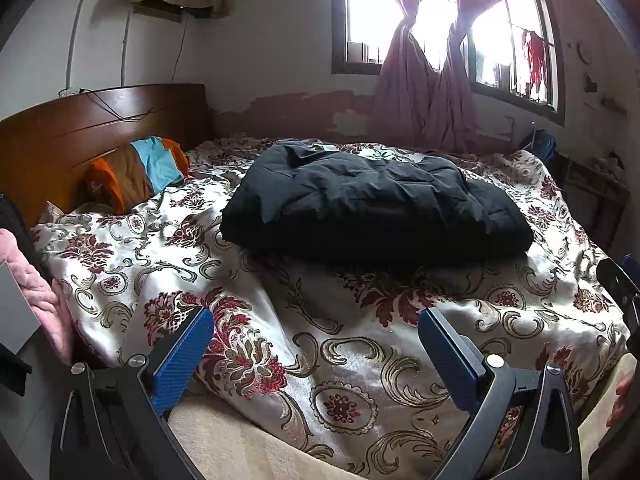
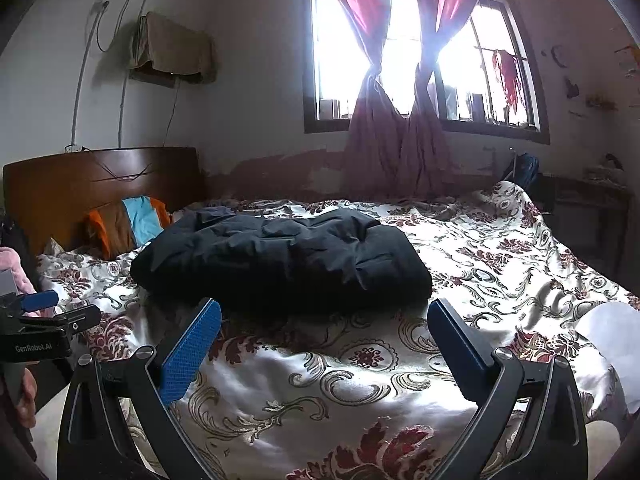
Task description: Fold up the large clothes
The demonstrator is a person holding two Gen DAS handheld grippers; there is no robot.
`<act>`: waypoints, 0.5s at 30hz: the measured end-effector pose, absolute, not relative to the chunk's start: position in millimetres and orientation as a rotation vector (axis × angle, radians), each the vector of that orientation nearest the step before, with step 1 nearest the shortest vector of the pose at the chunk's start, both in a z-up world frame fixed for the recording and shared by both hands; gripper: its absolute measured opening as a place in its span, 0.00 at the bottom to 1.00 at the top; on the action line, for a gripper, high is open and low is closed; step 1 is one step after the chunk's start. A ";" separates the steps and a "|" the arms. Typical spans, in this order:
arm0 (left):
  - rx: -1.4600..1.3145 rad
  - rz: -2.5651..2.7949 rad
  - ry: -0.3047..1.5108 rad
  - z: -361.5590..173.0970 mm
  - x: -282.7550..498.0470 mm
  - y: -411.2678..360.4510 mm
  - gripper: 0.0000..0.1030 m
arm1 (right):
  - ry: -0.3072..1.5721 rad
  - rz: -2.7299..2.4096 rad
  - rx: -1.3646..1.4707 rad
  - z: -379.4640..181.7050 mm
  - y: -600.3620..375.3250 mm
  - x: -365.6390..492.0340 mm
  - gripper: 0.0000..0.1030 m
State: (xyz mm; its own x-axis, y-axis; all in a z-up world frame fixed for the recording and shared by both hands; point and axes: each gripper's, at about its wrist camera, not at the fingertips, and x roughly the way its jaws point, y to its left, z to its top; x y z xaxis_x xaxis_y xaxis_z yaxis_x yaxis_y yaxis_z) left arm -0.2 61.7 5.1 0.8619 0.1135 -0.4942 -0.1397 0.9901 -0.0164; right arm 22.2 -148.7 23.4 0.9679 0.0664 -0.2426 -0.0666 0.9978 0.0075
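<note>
A black padded jacket [image 1: 372, 204] lies folded into a thick rectangle in the middle of the bed; it also shows in the right wrist view [image 2: 280, 264]. My left gripper [image 1: 316, 320] is open and empty, held above the bed's near edge, well short of the jacket. My right gripper [image 2: 324, 312] is open and empty, its fingertips just in front of the jacket's near edge. The left gripper's body [image 2: 36, 328] shows at the left edge of the right wrist view.
The bed carries a floral satin cover [image 1: 328, 360] and a beige blanket [image 1: 224, 444] at the near edge. An orange, brown and blue pillow [image 1: 140, 168] lies by the wooden headboard [image 1: 80, 128]. Pink cloth [image 1: 36, 292] sits at left. Curtained window [image 2: 400, 60] behind.
</note>
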 end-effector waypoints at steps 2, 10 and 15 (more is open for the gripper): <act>-0.051 0.135 0.513 5.2 -0.8 61.8 1.00 | 0.242 0.067 -0.001 23.5 -148.6 22.0 0.99; -0.053 0.140 0.511 5.1 -2.1 62.2 1.00 | 0.232 0.065 0.002 24.8 -148.5 21.4 0.99; -0.054 0.144 0.508 5.3 -2.9 61.8 1.00 | 0.238 0.066 0.003 23.9 -148.1 22.3 0.99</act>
